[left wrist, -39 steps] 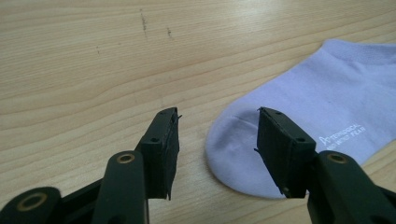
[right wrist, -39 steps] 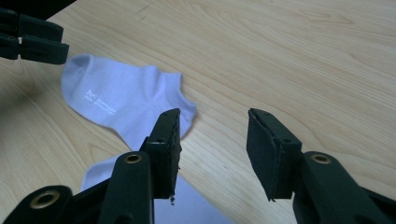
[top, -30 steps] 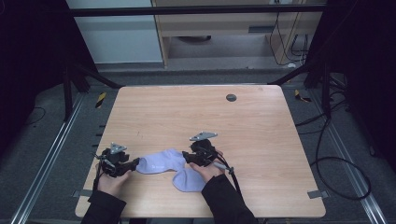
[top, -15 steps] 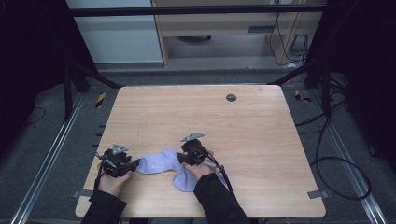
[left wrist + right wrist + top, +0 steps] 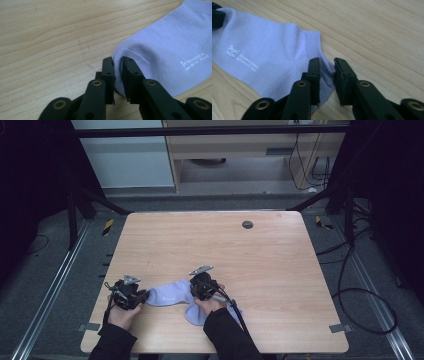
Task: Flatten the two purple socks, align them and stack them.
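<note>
A pale lilac sock [image 5: 172,294] lies flat on the near part of the table [image 5: 260,260], its long axis running left to right, toe end left, cuff end right. The left gripper [image 5: 142,296] has just been closing and now pinches the toe fabric between narrow jaws. The right gripper [image 5: 192,289] has likewise just been closing; its jaws nip a fold at the cuff edge. The gripper views show white lettering [image 5: 194,62] on the sock, too small to make out from above; the high view shows a second sock [image 5: 197,312] under the right hand [image 5: 212,302].
</note>
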{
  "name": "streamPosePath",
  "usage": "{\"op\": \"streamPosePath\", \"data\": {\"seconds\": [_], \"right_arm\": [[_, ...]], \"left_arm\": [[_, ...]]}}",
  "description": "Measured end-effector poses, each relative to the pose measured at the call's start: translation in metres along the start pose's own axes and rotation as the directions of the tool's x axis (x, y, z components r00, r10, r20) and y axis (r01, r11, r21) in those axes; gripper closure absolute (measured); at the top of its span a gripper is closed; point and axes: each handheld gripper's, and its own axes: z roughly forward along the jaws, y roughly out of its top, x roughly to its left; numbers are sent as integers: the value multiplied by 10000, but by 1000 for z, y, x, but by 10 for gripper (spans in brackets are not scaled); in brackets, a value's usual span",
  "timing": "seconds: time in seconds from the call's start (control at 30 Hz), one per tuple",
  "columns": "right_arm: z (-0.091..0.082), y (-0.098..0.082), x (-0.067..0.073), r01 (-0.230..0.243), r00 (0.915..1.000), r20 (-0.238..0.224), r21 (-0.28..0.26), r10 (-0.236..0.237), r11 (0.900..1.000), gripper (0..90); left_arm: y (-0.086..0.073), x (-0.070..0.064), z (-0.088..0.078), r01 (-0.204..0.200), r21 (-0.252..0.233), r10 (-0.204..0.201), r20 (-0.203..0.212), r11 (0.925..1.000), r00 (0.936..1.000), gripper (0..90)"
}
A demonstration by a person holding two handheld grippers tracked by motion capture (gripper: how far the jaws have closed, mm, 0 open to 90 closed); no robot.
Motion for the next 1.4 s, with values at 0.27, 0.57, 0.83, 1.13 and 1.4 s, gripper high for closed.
{"op": "streamPosePath", "data": {"seconds": [0.27, 0.57, 0.83, 1.13, 1.4], "right_arm": [[-1, 1, 1, -427, 9991, -37, 63, 427, 9991, 866], [-16, 10, 0, -568, 9983, -216, -1011, 549, 9933, 869], [-45, 24, 0, -440, 9985, -411, -1754, 374, 9835, 868], [-72, 20, -7, -64, 9994, -334, -1635, 10, 9865, 868], [-99, 9, -19, 123, 9996, -255, -1305, -158, 9914, 868]], "left_arm": [[1, -1, -1, 112, 72, -113, 147, 9999, 9998, 867], [11, -2, -23, 398, -933, -365, 366, 9948, 9987, 869], [18, -5, -38, 659, -1465, -579, 581, 9870, 9966, 869], [27, -26, -48, 280, -1545, -135, 936, 9876, 9955, 870], [33, -46, -52, -166, -1527, 356, 1226, 9881, 9918, 870]]}}
